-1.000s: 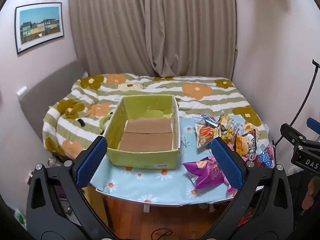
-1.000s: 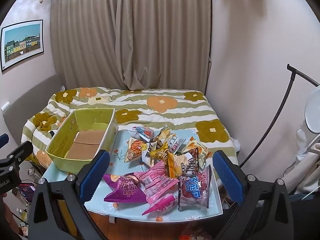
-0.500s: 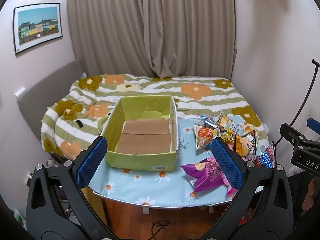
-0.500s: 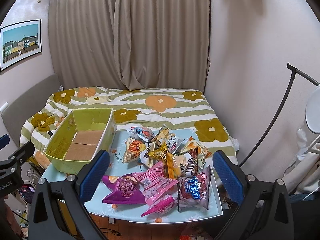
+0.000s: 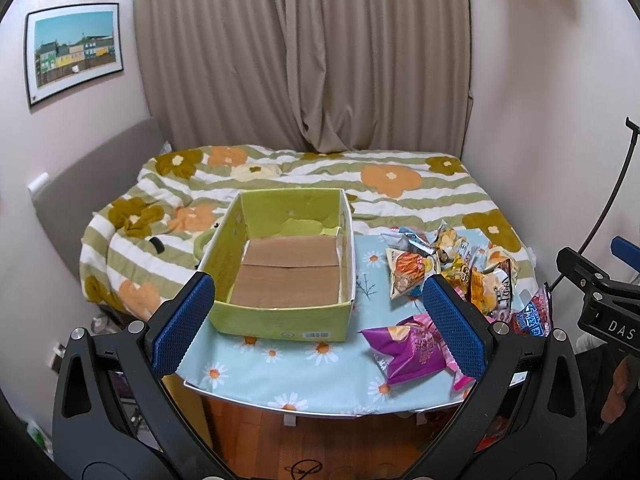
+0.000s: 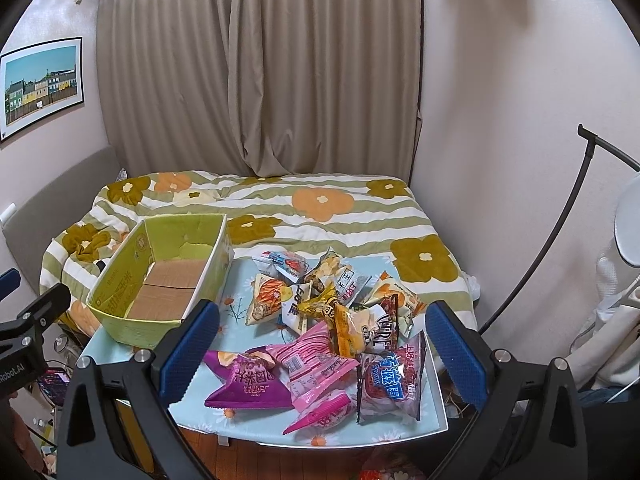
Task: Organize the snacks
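Barcode label (image 5: 316, 335) on green box (image 5: 280, 316).

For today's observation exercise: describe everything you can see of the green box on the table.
The green box is an open-topped rectangular carton, cardboard by its look, yellow-green outside and inside, with two plain brown flaps lying flat as its floor. It holds no snacks. A barcode label sits on its near wall. It stands upright on the left part of the flowered tablecloth, apart from the snack pile.

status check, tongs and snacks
Both tongs open, empty. Box empty, snacks piled beside it. Nothing in the way.
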The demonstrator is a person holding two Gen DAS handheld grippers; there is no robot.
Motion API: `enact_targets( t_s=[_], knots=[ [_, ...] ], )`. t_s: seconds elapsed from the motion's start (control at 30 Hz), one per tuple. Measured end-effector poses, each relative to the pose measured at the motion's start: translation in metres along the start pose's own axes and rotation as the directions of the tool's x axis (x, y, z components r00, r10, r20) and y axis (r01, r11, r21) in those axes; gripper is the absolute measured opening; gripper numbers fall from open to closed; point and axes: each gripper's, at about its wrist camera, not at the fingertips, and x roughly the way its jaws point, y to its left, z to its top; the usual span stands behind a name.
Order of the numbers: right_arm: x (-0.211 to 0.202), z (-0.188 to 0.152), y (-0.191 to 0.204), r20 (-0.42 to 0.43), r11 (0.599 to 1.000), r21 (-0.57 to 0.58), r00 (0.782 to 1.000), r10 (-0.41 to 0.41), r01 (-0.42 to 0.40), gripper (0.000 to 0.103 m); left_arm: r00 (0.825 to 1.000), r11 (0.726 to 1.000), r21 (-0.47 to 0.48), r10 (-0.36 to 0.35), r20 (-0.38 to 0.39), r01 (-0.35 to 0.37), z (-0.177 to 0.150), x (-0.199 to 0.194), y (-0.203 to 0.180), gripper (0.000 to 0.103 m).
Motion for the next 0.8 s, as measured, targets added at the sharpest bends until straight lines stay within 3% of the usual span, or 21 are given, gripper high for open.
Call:
enact_targets(
  t_s=[0.8],
  knots=[
    [0.0014, 0.0013, -0.0007, -0.006, 1.0, 0.001, 1.0, 0.003, -0.003, 0.102, 1.0, 1.0, -0.001, 0.001, -0.007, -0.001, -0.0044, 0.0047, -0.0005, 0.103]
  ],
)
